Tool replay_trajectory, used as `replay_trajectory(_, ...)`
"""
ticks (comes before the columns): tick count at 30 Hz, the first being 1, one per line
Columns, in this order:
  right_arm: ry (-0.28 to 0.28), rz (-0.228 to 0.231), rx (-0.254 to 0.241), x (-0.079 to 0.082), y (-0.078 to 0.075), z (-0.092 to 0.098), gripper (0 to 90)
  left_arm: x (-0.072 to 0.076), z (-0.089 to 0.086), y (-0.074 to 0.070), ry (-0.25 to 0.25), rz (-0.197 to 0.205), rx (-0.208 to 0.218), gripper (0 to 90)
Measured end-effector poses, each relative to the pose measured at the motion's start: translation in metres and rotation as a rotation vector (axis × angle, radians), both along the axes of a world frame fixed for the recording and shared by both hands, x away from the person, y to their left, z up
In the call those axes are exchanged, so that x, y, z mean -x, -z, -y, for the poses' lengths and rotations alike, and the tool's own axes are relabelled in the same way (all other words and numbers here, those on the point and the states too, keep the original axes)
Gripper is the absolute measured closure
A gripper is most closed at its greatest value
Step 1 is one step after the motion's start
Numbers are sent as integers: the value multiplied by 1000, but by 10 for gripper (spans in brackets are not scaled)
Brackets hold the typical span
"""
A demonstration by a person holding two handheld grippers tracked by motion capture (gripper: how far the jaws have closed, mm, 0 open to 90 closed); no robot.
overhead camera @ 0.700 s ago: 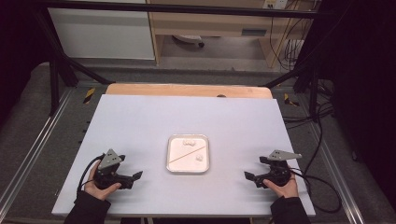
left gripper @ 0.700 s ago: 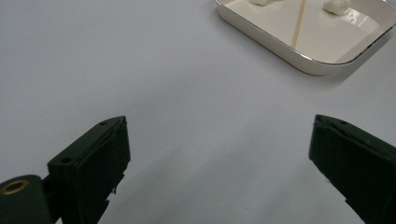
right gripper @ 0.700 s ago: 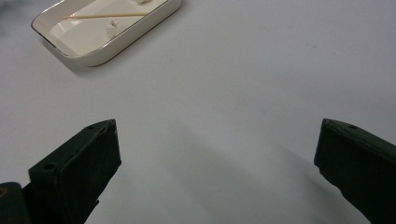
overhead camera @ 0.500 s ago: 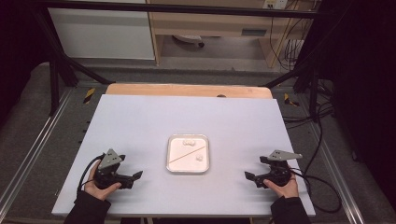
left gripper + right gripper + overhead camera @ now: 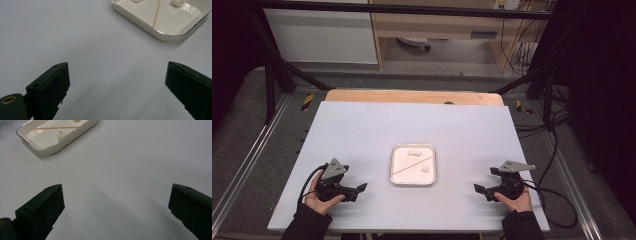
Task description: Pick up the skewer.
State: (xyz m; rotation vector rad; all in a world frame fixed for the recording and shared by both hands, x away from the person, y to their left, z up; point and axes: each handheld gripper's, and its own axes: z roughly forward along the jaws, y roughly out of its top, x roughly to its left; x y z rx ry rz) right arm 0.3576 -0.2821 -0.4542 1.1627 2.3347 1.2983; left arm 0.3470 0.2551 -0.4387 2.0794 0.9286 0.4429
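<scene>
- A pale grey-white worktop (image 5: pixel 362 135) fills the middle of the high view, its surface plain and matte.
- A light wooden board (image 5: pixel 412 96) lies along the worktop's far edge, at 12 o'clock.
- Metal rails (image 5: pixel 247 165) run along the floor at 9 o'clock and at 3 o'clock.
- A white cabinet panel (image 5: pixel 319 37) stands beyond, at 11 o'clock.
- A wooden shelf unit (image 5: pixel 447 25) sits at 12 o'clock, behind the board.
- Black cables (image 5: pixel 557 125) trail over the floor at 2 o'clock.

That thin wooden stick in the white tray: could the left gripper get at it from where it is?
Probably yes: the left gripper has open jaws and only bare table before the tray and stick.
</scene>
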Motion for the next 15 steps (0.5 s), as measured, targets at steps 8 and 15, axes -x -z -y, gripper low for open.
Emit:
replay_trajectory(8,1,0,5,0,0,0,7,-2,8,-3,19,-11,-16,52)
replay_trajectory(15,-4,-6,13,0,0,-1,7,-5,18,-8,39,-15,-35,49)
